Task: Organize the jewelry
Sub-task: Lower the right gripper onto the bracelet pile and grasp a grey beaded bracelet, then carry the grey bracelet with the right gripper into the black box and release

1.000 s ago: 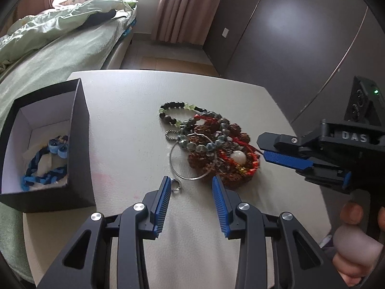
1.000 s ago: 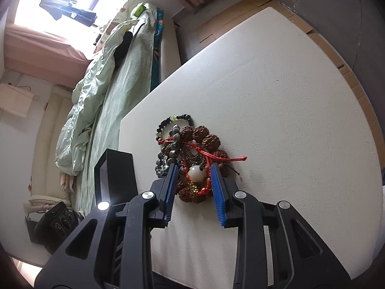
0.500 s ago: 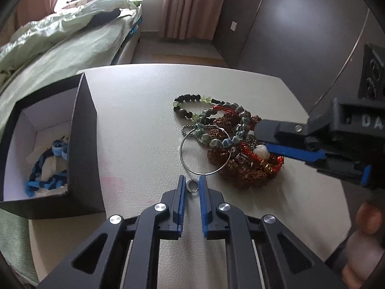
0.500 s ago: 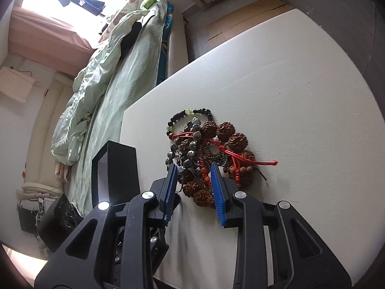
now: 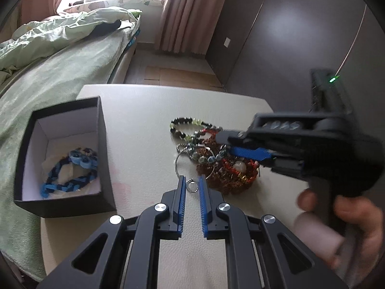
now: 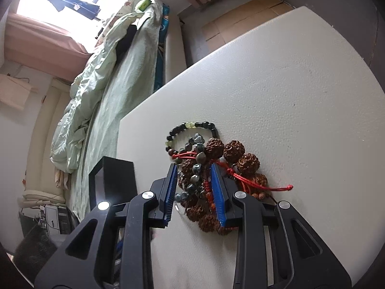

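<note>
- A black box [image 5: 105, 161] is sitting at the left of the pale table [image 5: 144, 110], open on top, with a blue braided bracelet [image 5: 72, 171] already lying inside on its white lining.
- The left gripper [image 5: 191, 184] is pinching a small silver ring [image 5: 191, 185] between its blue pads, jaws nearly closed; the ring looks raised just clear of the table, though that is hard to confirm.
- Just beyond the ring, the jewelry pile [image 5: 216, 159] is lying tangled: a thin wire hoop [image 5: 179, 166], a black-and-green bead bracelet [image 5: 185, 125], grey stone beads, large brown seed beads and red cord.
- The right gripper [image 6: 195, 185] is hanging over that pile, jaws partly open with beads between them; I cannot tell whether the pads are pressing on anything.
- A hand [image 5: 336, 219] at far right is holding that tool's grip.
- Step in hand, as I judge it: carrying one small piece from pile to box.
- The next move is calling for a steady pinch, a swing left over the box wall, then release above the lining, without snagging the hoop.
</note>
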Demonstrator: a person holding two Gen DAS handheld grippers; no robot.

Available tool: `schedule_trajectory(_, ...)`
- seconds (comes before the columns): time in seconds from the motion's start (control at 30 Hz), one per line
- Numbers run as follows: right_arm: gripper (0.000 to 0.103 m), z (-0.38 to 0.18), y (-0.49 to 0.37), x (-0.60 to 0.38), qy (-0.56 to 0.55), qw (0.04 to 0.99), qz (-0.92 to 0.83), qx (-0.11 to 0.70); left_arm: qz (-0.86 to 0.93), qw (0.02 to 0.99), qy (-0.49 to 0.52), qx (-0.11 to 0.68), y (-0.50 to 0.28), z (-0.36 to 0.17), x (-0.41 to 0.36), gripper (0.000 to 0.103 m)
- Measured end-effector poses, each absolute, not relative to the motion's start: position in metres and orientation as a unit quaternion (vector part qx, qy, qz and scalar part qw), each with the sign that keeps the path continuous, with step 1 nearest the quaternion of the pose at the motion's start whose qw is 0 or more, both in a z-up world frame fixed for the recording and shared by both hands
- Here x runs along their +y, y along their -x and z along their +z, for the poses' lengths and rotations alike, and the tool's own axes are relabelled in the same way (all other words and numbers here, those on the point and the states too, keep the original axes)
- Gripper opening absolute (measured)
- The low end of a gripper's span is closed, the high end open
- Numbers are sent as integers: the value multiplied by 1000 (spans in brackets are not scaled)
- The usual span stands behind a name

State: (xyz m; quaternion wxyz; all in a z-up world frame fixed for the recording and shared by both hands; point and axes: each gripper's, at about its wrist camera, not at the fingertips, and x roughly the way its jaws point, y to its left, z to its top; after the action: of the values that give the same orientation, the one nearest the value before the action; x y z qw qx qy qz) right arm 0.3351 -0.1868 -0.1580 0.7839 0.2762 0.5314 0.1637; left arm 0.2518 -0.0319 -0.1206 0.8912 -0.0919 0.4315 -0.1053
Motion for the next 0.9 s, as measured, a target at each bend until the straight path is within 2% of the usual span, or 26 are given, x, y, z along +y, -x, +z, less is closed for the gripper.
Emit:
schedule_trajectory(0.07, 15, -161, -336, -186, -280, 781, 161, 534, -105, 894, 91, 425, -250, -112, -31, 9)
schedule_trajectory(0.1, 11, -163, -337, -186, -283, 778, 161, 537, -105, 896, 91, 423, -249, -108, -30, 9)
schedule_trajectory(0.53, 11, -107, -321, -179, -299, 794, 258, 463, -71, 918, 93, 379, -229, -51, 17, 9)
schedule_trajectory(0.9, 11, -73, -304, -145, -289, 795, 327, 421, -39, 918, 108, 381, -225, -47, 64, 9)
